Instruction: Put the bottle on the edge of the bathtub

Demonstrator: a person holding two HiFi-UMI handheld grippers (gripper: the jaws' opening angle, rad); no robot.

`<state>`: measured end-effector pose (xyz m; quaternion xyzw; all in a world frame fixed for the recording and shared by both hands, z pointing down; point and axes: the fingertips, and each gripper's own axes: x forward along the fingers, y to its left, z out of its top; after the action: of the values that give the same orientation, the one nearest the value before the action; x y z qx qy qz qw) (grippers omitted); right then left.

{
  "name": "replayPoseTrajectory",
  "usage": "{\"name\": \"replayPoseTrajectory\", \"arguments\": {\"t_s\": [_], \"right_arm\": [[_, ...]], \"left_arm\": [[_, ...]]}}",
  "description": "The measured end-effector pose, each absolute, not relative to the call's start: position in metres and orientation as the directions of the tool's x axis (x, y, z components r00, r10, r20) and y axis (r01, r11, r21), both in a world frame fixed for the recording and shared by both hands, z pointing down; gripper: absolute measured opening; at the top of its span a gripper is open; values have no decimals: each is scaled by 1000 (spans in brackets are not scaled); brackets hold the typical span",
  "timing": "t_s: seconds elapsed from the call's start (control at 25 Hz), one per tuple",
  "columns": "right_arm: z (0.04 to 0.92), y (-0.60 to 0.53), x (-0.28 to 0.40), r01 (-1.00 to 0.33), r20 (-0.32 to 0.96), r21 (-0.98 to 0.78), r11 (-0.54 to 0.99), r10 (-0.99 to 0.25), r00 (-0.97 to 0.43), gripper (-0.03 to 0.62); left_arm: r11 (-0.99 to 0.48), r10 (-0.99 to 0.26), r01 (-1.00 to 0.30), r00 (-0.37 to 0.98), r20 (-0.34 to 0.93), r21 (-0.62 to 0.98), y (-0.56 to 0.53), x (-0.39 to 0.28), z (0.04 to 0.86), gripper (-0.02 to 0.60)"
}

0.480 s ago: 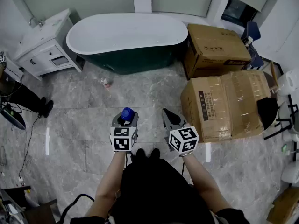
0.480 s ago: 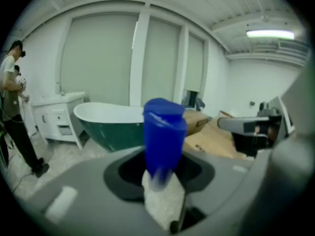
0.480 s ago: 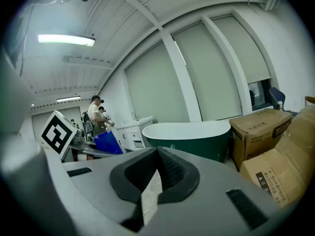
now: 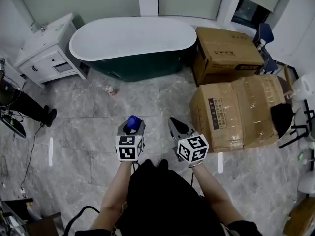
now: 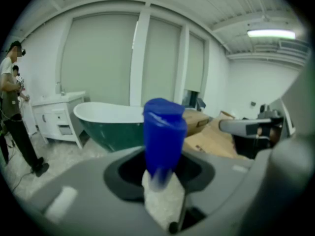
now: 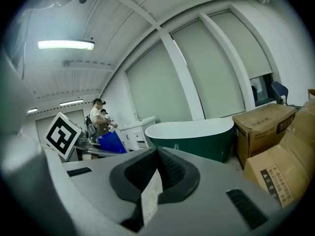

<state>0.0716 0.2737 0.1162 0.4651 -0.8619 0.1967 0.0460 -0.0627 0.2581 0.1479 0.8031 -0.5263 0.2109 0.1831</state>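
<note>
A blue bottle (image 4: 133,120) stands upright between the jaws of my left gripper (image 4: 131,126), which is shut on it. In the left gripper view the bottle (image 5: 164,132) fills the middle, with my left gripper (image 5: 160,167) clamped on its lower part. My right gripper (image 4: 175,124) hovers beside it to the right, shut with nothing in it; its pads meet in the right gripper view (image 6: 157,154). The bathtub (image 4: 142,65), white inside and dark green outside, stands across the floor at the far wall, well ahead of both grippers (image 5: 106,114) (image 6: 197,132).
Two large cardboard boxes (image 4: 226,48) (image 4: 241,112) stand right of the tub. A white cabinet (image 4: 47,55) is at its left. A small bottle (image 4: 111,89) lies on the marble floor before the tub. A person's legs (image 4: 29,107) and cables are at far left.
</note>
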Motion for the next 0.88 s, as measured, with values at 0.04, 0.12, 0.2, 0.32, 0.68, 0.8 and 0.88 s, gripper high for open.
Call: {"name": "replayPoseTrajectory", "arguments": {"t_s": [0.04, 0.12, 0.2, 0.32, 0.68, 0.8, 0.88], "right_arm": [[117, 273, 73, -820, 262, -299, 488, -784, -562, 2], [119, 272, 75, -822, 263, -306, 481, -787, -558, 2], [121, 269, 77, -820, 261, -316, 476, -788, -558, 2], [123, 261, 80, -818, 255, -329, 471, -790, -558, 2], [135, 207, 77, -820, 285, -326, 470, -778, -559, 2], [140, 179, 71, -819, 295, -328, 471, -772, -563, 2], [142, 157, 67, -819, 299, -330, 469, -771, -562, 2]], "left_arm": [[-377, -769, -924, 355, 531, 70, 257, -62, 148, 160], [-374, -770, -925, 351, 532, 67, 255, -62, 149, 160], [-375, -768, -925, 349, 537, 63, 251, -61, 150, 160], [-376, -765, -925, 347, 542, 61, 240, -60, 154, 160], [-385, -749, -921, 352, 561, 64, 184, -65, 172, 160], [-385, -749, -921, 347, 565, 56, 155, -71, 177, 160], [-377, -749, -924, 341, 568, 58, 133, -76, 180, 160]]}}
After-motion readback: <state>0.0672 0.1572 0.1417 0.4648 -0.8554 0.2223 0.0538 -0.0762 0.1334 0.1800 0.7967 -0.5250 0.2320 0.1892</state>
